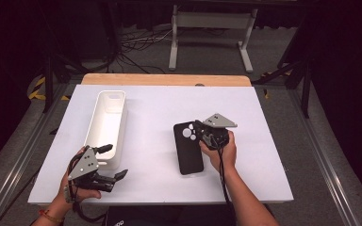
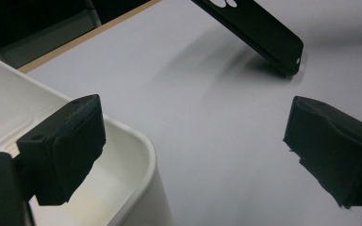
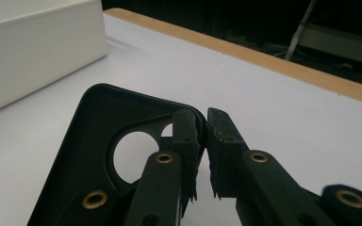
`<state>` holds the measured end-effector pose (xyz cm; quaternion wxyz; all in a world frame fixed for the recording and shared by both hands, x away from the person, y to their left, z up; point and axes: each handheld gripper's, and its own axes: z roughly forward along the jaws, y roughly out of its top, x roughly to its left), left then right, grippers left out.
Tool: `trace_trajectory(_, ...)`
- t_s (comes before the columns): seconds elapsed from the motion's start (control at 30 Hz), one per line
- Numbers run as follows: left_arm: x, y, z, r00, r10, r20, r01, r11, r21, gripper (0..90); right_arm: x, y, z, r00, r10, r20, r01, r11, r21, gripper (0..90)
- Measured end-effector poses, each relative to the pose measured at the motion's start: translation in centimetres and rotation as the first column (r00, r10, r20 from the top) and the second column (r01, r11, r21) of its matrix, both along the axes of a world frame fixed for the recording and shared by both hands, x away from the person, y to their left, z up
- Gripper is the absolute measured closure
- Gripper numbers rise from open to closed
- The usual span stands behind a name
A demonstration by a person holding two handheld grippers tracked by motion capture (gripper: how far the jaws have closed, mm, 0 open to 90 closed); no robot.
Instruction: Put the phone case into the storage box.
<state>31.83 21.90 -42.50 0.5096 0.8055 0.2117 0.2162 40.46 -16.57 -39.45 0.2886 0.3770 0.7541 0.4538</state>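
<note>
A black phone case with a camera cutout lies right of the table's middle, and its end by the cutout is raised off the surface. My right gripper is shut on the case's rim beside the cutout. In the right gripper view one pad sits inside the case and the other outside, with my right gripper pinching the wall. My left gripper stands open at the near left, with nothing between its fingers. In the left gripper view, my left gripper has one jaw over the bin's corner, and the tilted case shows beyond.
A long white bin stands at the left, running from near to far, and appears again as the bin and the bin. The white table has a wooden far edge. Dark floor, cables and stands lie beyond.
</note>
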Motion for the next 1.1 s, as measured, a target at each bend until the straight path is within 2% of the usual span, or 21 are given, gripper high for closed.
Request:
trace_trajectory(0.07, 0.0, -0.1, 0.2, 1.0, -0.004, -0.005, 0.004, 0.9999, -0.016, 6.9, -0.8, 0.1, 0.3, 0.9994, 0.007, 0.035, -0.007, 1.0, 0.002, 83.1)
trace_trajectory(0.13, 0.0, -0.1, 0.3, 0.9999, -0.007, -0.007, 0.007, 0.9999, -0.015, 6.9, -1.3, 0.1, 0.6, 0.9979, 0.019, 0.063, -0.019, 1.0, 0.003, 83.1)
trace_trajectory(0.23, 0.1, -0.1, 0.6, 0.9999, -0.007, -0.01, 0.007, 0.9997, -0.024, 7.1, -1.8, 0.1, 0.8, 0.9961, 0.024, 0.085, -0.025, 1.0, 0.013, 83.1)
trace_trajectory(0.37, 0.4, -0.3, 1.3, 0.9997, -0.009, -0.024, 0.008, 0.9975, -0.07, 8.1, -2.7, 0.0, 1.4, 0.9901, 0.037, 0.136, -0.039, 0.999, 0.014, 83.1)
trace_trajectory(0.47, 0.7, -0.8, 1.8, 0.9991, -0.018, -0.039, 0.014, 0.9957, -0.092, 9.5, -3.1, 0.1, 1.7, 0.9869, 0.044, 0.155, -0.048, 0.999, 0.022, 83.1)
trace_trajectory(0.57, 0.8, -1.3, 2.2, 0.9989, -0.024, -0.04, 0.021, 0.9962, -0.084, 11.0, -3.4, 0.1, 1.8, 0.9847, 0.057, 0.165, -0.061, 0.998, 0.02, 83.1)
trace_trajectory(0.63, 1.0, -1.8, 2.6, 0.9981, -0.047, -0.041, 0.044, 0.9958, -0.081, 14.1, -3.8, 0.1, 2.0, 0.9814, 0.06, 0.182, -0.065, 0.998, 0.02, 83.1)
trace_trajectory(0.7, 1.3, -2.4, 2.9, 0.9958, -0.075, -0.052, 0.069, 0.9909, -0.115, 14.3, -4.2, 0.1, 2.1, 0.9797, 0.066, 0.189, -0.072, 0.997, 0.023, 83.1)
trace_trajectory(0.77, 1.5, -2.8, 3.1, 0.9949, -0.082, -0.058, 0.075, 0.9907, -0.113, 15.1, -4.3, 0.1, 2.2, 0.9784, 0.067, 0.196, -0.073, 0.997, 0.024, 83.1)
trace_trajectory(0.87, 1.8, -4.7, 3.8, 0.9935, -0.102, -0.05, 0.098, 0.9922, -0.077, 14.2, -4.9, 0.3, 2.4, 0.9744, 0.075, 0.212, -0.081, 0.996, 0.022, 83.1)
trace_trajectory(0.9, 1.8, -4.7, 3.8, 0.9935, -0.102, -0.05, 0.098, 0.9922, -0.077, 14.2, -4.9, 0.3, 2.4, 0.9744, 0.075, 0.212, -0.081, 0.996, 0.022, 83.1)
trace_trajectory(0.97, 2.0, -6.3, 4.2, 0.993, -0.11, -0.044, 0.108, 0.9932, -0.042, 14.6, -5.1, 0.5, 2.5, 0.9716, 0.074, 0.225, -0.082, 0.996, 0.027, 83.1)
trace_trajectory(1.0, 2.0, -6.3, 4.2, 0.993, -0.11, -0.044, 0.108, 0.9932, -0.042, 16.3, -5.2, 0.5, 2.5, 0.971, 0.075, 0.227, -0.084, 0.996, 0.029, 83.1)
trace_trajectory(1.1, 2.6, -7.9, 4.6, 0.9927, -0.109, -0.052, 0.107, 0.9936, -0.036, 18.0, -5.3, 0.7, 2.4, 0.9718, 0.074, 0.224, -0.083, 0.996, 0.03, 83.1)
